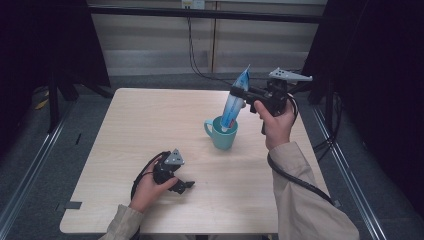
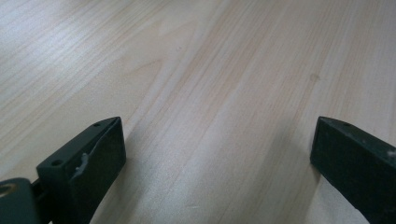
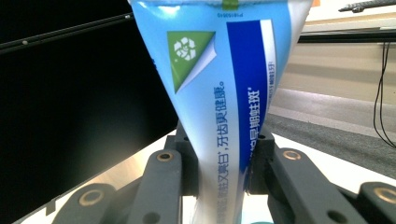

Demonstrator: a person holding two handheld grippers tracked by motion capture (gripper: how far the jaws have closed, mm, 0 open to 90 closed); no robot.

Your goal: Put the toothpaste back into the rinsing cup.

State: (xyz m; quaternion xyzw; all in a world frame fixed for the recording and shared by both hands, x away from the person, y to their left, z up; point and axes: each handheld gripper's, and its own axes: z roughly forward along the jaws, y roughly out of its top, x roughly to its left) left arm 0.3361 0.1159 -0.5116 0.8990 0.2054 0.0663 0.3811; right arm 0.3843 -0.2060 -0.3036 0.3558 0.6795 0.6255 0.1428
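High view: the right claw point(image 1: 239, 92) pinches a toothpaste tube point(image 1: 235, 102) at mid-body, cap end dipped into the teal mug point(image 1: 221, 134) at the bench's point(image 1: 150, 125) far right. I'd keep it upright, lower it until it rests inside, then let go. Soft glossy laminate, flat crimped tail; smooth ceramic. The left claw point(image 1: 186, 185) rests spread on pale woodgrain.
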